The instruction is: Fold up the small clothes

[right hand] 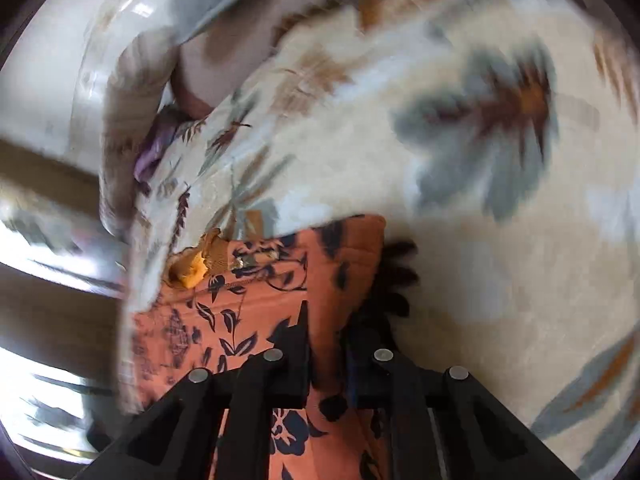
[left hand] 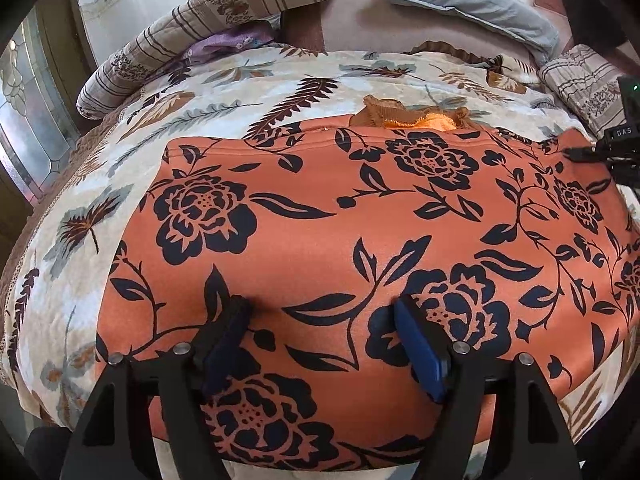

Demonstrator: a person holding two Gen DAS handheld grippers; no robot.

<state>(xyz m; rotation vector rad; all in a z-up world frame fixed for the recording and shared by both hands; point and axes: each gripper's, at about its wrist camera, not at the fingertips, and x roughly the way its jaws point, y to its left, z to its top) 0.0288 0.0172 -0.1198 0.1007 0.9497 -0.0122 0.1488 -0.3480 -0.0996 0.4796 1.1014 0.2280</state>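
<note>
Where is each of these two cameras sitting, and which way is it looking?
Left wrist: sits on the left tool, looking down along its spread fingers at the orange flowered garment on the leaf-print bedspread; pillows beyond.
Right wrist: sits on the right tool, looking down, blurred, along fingers closed on an edge of that garment.
Shared: garment, its orange collar and bedspread. The left view also catches the right tool at its right edge.

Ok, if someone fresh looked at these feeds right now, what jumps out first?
The orange garment with black flowers, spread across the leaf-print bedspread. The left gripper stands open over its near edge. The right gripper is pinched on a fold at the garment's right side, in a blurred view.
</note>
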